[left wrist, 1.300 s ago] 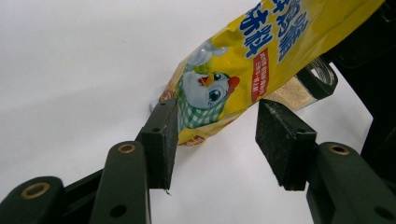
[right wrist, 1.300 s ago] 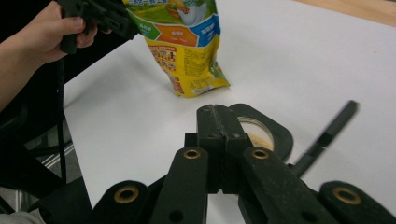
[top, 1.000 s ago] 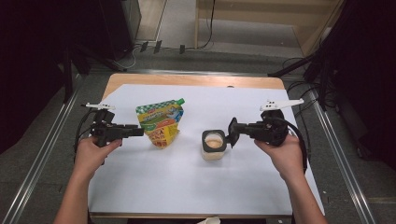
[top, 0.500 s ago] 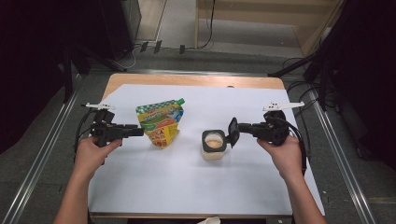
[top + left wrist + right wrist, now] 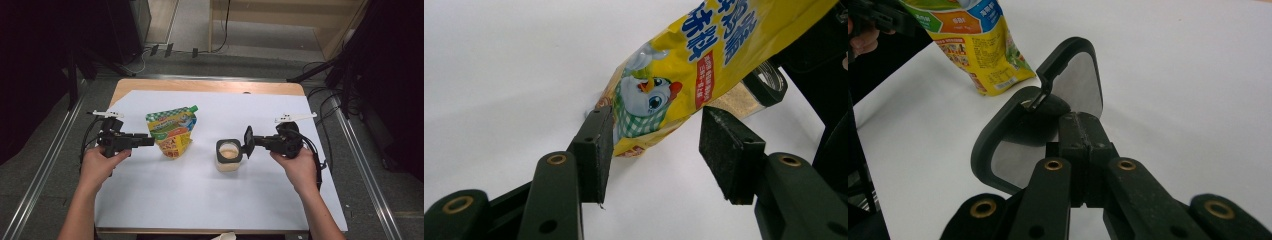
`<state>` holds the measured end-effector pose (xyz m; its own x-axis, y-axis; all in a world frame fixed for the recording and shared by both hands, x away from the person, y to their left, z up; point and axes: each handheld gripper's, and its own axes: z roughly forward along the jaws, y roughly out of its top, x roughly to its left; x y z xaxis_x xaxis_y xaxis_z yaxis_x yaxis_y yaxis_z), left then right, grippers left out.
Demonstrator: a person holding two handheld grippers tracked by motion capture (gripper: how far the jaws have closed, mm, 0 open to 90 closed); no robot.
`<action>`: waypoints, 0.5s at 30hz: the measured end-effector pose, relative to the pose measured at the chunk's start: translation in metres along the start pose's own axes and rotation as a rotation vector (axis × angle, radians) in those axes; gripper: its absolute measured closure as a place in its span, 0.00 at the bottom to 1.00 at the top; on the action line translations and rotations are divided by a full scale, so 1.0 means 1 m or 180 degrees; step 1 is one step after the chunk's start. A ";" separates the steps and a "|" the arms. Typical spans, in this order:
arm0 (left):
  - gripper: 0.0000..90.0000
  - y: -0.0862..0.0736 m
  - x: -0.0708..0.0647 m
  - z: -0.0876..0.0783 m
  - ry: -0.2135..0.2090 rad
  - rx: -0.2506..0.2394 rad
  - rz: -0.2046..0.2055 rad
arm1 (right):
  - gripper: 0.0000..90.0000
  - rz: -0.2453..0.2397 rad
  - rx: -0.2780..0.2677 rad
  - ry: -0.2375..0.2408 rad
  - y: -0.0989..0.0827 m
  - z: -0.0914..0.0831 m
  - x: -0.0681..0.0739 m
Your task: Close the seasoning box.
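From the high view, my left gripper (image 5: 148, 141) sits left of centre, its tips at the left edge of the yellow pouch (image 5: 171, 131), which stands on the white table sheet (image 5: 200, 200). Whether the pads touch the pouch I cannot tell from up here. Right of centre, my right gripper (image 5: 248, 142) has its jaws pinched on the black lid (image 5: 248, 141), tipped up beside the open jar (image 5: 229, 155), which holds something pale.

In the left gripper view, my jaws stand partly apart, with nothing between the pads (image 5: 596, 150). The pouch (image 5: 689, 70) runs from the middle to the upper right of the frame, its lower corner just beyond the left pad. It looks like a soft, crinkly foil bag, light and slick; I judge it would buckle under a hard squeeze, so I would take it by the flat side seam or near the top under the spout. Behind it, right of centre, a bit of the jar (image 5: 754, 92) peeks out, mostly covered.

In the right gripper view, my jaws are clamped tight on the lid's (image 5: 1028, 145) tab, low in the middle. The lid is rigid plastic, light, with a smooth pale face inside the rim, so a firm pinch suits it. The pouch (image 5: 973, 45) is cut off at the upper left, and its small print is unreadable.
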<state>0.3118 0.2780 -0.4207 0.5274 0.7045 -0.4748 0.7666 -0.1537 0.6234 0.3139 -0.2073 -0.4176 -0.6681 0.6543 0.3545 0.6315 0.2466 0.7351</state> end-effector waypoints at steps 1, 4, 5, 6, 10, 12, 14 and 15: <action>0.54 0.000 0.000 0.000 0.0000 0.0000 -0.0011 | 1.00 -0.0003 -0.0001 0.0005 0.000 0.000 0.000; 0.54 0.000 0.000 0.001 -0.0001 0.0007 -0.0013 | 1.00 -0.0009 0.0007 0.0015 -0.001 0.002 0.001; 0.54 0.000 0.000 0.001 -0.0003 0.0008 -0.0015 | 1.00 -0.0003 0.0017 0.0024 -0.001 0.003 0.002; 0.54 0.000 0.000 0.001 -0.0004 0.0009 -0.0015 | 1.00 -0.0013 0.0019 0.0031 -0.001 0.003 0.002; 0.54 0.000 0.000 0.002 0.0001 0.0021 -0.0017 | 1.00 -0.0054 -0.0011 0.0027 -0.001 0.005 0.005; 0.54 0.000 0.001 0.001 0.0008 0.0022 -0.0013 | 1.00 -0.0063 -0.0038 0.0050 -0.001 0.007 0.007; 0.53 0.000 0.001 0.001 0.0007 0.0021 -0.0016 | 1.00 -0.0056 -0.0041 0.0066 -0.001 0.007 0.008; 0.53 0.000 0.001 0.001 0.0007 0.0023 -0.0012 | 1.00 -0.0063 -0.0042 0.0071 -0.001 0.008 0.009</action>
<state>0.3126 0.2777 -0.4221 0.5236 0.7067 -0.4759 0.7713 -0.1559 0.6171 0.3109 -0.1960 -0.4196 -0.6891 0.6332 0.3524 0.6130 0.2498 0.7496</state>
